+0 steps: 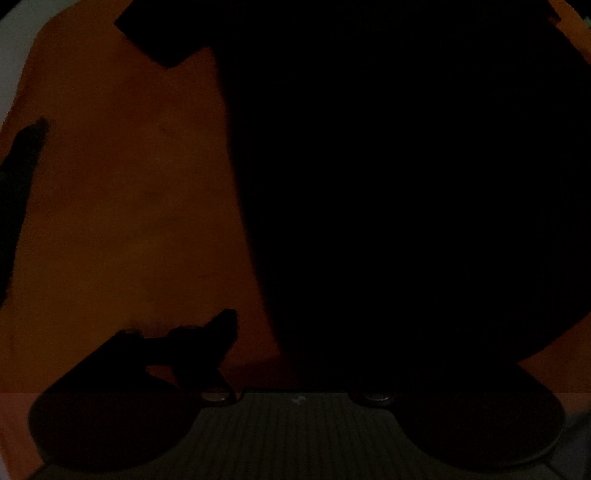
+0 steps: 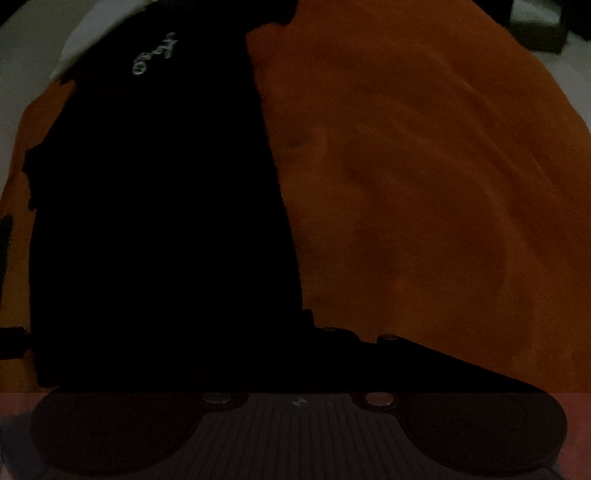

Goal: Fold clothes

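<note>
Left wrist view is looking steeply down on a black garment [image 1: 406,203] lying across an orange cloth [image 1: 129,203], its sleeve [image 1: 162,33] spread outward, presumably flattened for folding. The left gripper [image 1: 332,332] is standing wide, holding nothing. The right gripper [image 2: 291,332] is sitting closed at the black garment's edge [image 2: 288,221]; I cannot tell whether fabric is pinched.
</note>
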A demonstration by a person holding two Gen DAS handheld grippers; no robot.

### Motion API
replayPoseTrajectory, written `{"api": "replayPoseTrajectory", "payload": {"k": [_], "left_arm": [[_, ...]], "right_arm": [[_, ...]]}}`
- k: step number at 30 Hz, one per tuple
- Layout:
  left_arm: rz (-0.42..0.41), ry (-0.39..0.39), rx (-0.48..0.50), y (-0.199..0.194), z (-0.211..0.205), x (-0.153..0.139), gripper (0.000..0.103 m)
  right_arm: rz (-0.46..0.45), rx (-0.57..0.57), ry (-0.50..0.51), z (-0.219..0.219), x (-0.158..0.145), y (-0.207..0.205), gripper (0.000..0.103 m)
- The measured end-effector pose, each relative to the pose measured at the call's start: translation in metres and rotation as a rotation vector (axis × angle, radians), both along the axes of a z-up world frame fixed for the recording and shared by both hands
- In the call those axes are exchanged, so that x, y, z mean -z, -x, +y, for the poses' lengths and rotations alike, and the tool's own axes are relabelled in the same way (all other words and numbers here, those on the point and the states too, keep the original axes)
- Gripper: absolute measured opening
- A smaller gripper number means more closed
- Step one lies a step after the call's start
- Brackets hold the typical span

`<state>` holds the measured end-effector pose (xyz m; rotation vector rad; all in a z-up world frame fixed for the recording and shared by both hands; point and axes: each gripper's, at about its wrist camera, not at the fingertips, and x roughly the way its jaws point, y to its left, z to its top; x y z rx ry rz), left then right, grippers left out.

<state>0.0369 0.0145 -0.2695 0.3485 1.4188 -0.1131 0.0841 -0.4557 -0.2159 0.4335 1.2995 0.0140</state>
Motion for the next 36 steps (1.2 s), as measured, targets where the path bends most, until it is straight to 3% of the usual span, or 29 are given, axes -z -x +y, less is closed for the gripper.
{"api": "replayPoseTrajectory", "payload": {"k": [1,4,5,6,7,8,9,11,16,25,28,29,31,32,36], "left_arm": [[0.01,0.006,-0.006,-0.002,0.002,0.002,0.075],[0.03,0.029,-0.012,-0.006,0.005,0.006,0.075],[0.031,0.037,-0.011,-0.006,0.005,0.007,0.075],[0.032,0.046,-0.009,-0.006,0.005,0.008,0.074],[0.035,0.059,-0.009,-0.005,0.005,0.008,0.061],[0.041,0.079,-0.012,-0.005,0.005,0.009,0.043],[0.044,0.1,-0.015,-0.004,0.004,0.009,0.036],[0.032,0.108,-0.002,-0.001,0.001,0.009,0.01],[-0.013,0.092,0.05,0.016,0.001,-0.007,0.008],[0.051,0.094,0.096,0.033,0.008,-0.025,0.009],[0.027,0.036,0.102,0.027,0.005,-0.029,0.026],[0.011,0.009,0.112,0.026,0.004,-0.033,0.045],[-0.059,-0.036,0.137,0.026,0.004,-0.047,0.072],[-0.082,-0.035,0.144,0.027,0.007,-0.056,0.074],[-0.145,0.039,0.128,0.008,0.023,-0.093,0.074]], "right_arm": [[0.008,0.003,-0.015,0.0,0.0,-0.002,0.003],[0.014,0.003,-0.034,0.003,0.0,-0.003,0.02],[0.008,0.0,-0.031,0.005,-0.001,-0.002,0.031],[0.004,-0.003,-0.032,0.005,0.0,-0.003,0.032],[0.006,-0.007,-0.039,0.005,0.003,-0.004,0.032],[0.014,-0.012,-0.04,0.007,0.005,-0.004,0.03],[0.02,-0.016,-0.034,0.01,0.007,-0.004,0.018],[0.015,-0.039,-0.018,0.018,0.005,-0.001,0.003],[-0.036,-0.073,0.035,0.031,-0.013,0.016,0.001],[-0.029,-0.133,0.091,0.044,-0.035,0.05,0.001],[-0.013,-0.139,0.085,0.045,-0.041,0.04,0.003],[-0.011,-0.145,0.089,0.039,-0.045,0.04,0.011],[-0.054,-0.141,0.106,0.022,-0.06,0.044,0.031],[-0.085,-0.133,0.114,0.015,-0.069,0.044,0.041],[-0.207,-0.084,0.123,-0.003,-0.103,0.037,0.041]]}}
